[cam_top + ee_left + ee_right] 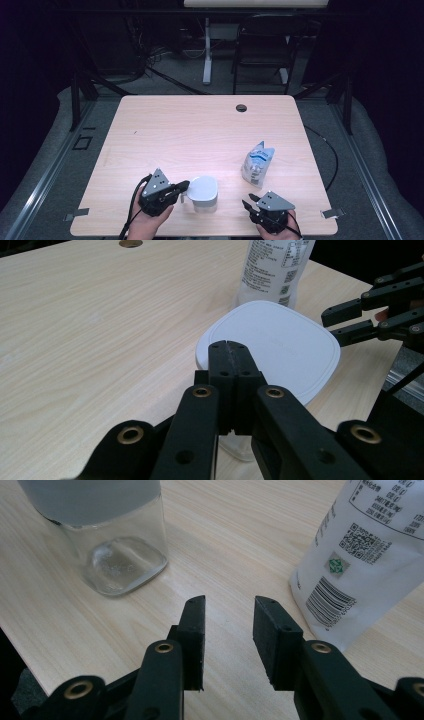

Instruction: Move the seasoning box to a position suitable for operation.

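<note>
Left gripper (183, 188): jaws pressed flat together with nothing visible between them, tips at the near left rim of the jar's lid; whether they touch the rim cannot be told.
Jar (120, 555): clear glass with a white lid (272, 347), standing just ahead of the left gripper's tips and to the left of the right gripper. In the left gripper view the closed jaws cover the near edge of the lid and most of the glass below it. In the right gripper view the top of the jar is cut off by the frame.
Right gripper (249, 201): jaws parted with a plain gap and bare tabletop between them, gripping nothing.
Pouch (257, 163): white printed bag standing just ahead and to the right of the right gripper's tips, apart from them. Its upper part is cut off in both gripper views, and its print is too small to read.
Table (190, 130): pale wood. Its near edge is partly hidden by the person's hands.
Hands: each wraps a gripper body from below and is cut off at the bottom edge of the high view.
Background: dark floor and a chair (263, 47) beyond the table, hard to make out.
</note>
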The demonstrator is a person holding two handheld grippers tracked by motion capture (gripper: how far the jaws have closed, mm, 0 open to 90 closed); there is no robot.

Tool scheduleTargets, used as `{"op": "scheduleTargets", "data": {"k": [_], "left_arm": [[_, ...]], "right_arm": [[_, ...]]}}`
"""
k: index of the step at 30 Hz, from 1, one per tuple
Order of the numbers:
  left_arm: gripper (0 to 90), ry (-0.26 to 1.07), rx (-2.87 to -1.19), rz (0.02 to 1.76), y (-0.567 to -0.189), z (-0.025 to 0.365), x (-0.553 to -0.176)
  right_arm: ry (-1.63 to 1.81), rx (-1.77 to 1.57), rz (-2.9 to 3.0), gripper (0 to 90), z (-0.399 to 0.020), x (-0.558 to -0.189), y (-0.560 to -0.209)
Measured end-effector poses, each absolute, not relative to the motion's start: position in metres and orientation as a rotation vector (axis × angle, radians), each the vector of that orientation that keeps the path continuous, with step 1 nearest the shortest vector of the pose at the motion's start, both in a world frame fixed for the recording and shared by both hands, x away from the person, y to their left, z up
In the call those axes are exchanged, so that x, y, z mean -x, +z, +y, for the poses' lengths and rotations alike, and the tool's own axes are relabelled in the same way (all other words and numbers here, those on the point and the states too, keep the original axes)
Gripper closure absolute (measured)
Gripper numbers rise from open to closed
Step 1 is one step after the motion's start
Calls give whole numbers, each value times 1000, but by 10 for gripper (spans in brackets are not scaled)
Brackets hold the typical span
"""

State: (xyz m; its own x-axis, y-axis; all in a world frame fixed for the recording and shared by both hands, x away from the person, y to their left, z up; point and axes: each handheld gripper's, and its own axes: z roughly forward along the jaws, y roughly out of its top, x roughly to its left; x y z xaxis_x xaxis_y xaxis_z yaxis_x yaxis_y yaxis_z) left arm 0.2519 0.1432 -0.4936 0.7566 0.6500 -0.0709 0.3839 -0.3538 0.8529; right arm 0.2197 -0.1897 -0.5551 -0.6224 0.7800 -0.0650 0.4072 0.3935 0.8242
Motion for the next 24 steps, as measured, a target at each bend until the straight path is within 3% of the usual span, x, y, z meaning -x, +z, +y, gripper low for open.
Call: {"op": "scheduleTargets", "data": {"k": [24], "left_arm": [[900,348,-1976,776,-495,142,-252]], "right_arm": [[1127,-984,2293,756,-180,-231,-546]]}}
